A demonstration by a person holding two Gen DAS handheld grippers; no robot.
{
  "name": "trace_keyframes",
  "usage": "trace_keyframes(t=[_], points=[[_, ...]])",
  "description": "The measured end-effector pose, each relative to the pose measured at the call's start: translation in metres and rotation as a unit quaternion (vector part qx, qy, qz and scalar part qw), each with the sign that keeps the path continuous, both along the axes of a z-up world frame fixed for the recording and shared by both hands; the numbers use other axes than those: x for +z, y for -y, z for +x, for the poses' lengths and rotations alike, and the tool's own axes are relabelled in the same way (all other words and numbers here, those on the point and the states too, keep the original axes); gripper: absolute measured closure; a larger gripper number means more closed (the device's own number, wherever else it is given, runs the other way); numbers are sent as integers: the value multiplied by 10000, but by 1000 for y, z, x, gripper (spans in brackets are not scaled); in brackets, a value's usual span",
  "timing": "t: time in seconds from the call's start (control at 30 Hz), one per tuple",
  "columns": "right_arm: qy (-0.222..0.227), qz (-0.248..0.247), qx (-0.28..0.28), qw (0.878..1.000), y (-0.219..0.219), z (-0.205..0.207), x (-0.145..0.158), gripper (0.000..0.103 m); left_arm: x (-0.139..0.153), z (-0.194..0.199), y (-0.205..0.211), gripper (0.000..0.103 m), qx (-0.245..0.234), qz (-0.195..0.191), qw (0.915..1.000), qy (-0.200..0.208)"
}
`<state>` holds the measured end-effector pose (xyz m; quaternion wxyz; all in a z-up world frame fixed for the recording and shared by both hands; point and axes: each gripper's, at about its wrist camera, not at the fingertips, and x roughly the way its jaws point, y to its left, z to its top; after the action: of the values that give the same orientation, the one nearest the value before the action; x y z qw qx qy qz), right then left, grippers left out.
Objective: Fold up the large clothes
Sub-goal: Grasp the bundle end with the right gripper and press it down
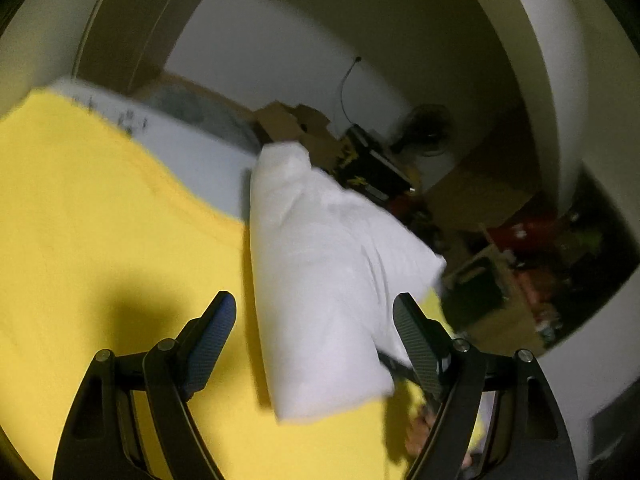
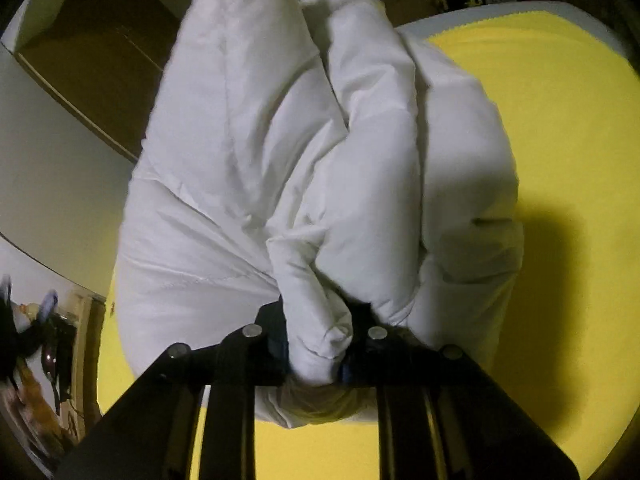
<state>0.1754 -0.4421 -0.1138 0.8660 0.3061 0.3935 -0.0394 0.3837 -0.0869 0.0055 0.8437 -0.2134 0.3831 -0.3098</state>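
The yellow cloth [image 1: 100,220] covers the desk [image 1: 200,152] and fills the area below and to the left of the left jaws; the bare white desk edge shows beyond its far border. In the right wrist view the same yellow cloth [image 2: 560,120] extends to the right of and beneath the right jaws.

The white padded garment [image 2: 280,160] is bunched into thick folds and rises directly ahead of the right jaws, with its lower bulk resting on the yellow cloth. In the left wrist view the white padded garment [image 1: 320,260] lies ahead of the left jaws, between the two fingers and nearer the right one, on the yellow cloth.

Right gripper [image 2: 316,344]: jaws clenched on a gathered fold of the garment, which is pinched between the two fingers and bulges out just below them.

Left gripper [image 1: 314,312]: jaws released, fingers spread wide. The garment's near end reaches into the gap; the right finger overlaps the fabric edge, but contact cannot be confirmed. The left finger is apart from the garment, above the yellow cloth.

Cardboard boxes [image 1: 296,124] and a fan [image 1: 430,130] stand well beyond the left jaws, behind the desk. Both views are motion-blurred.
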Motion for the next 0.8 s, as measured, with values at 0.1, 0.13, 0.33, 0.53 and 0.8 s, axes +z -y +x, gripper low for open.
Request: trace_keyframes(t=[0.1,0.13,0.33,0.53,0.8], points=[[160,-63,41,9998,-4,-5,-5,87,20,46,49,23,-34,438,9988,233],[218,-20,63,9997,-4,-11,-6,87,21,60,67,23,-125,606,9978,259],[548,237,181,9981,15,-15,-16,87,-27,134,192,32,-597,2307,9708,263],[584,323,209,9976,30,-20,-12,87,-101,160,253,22,-777,3234,9426,300],[441,138,221,9987,29,-18,-10,87,-137,178,240,8,-477,2899,9559,24]])
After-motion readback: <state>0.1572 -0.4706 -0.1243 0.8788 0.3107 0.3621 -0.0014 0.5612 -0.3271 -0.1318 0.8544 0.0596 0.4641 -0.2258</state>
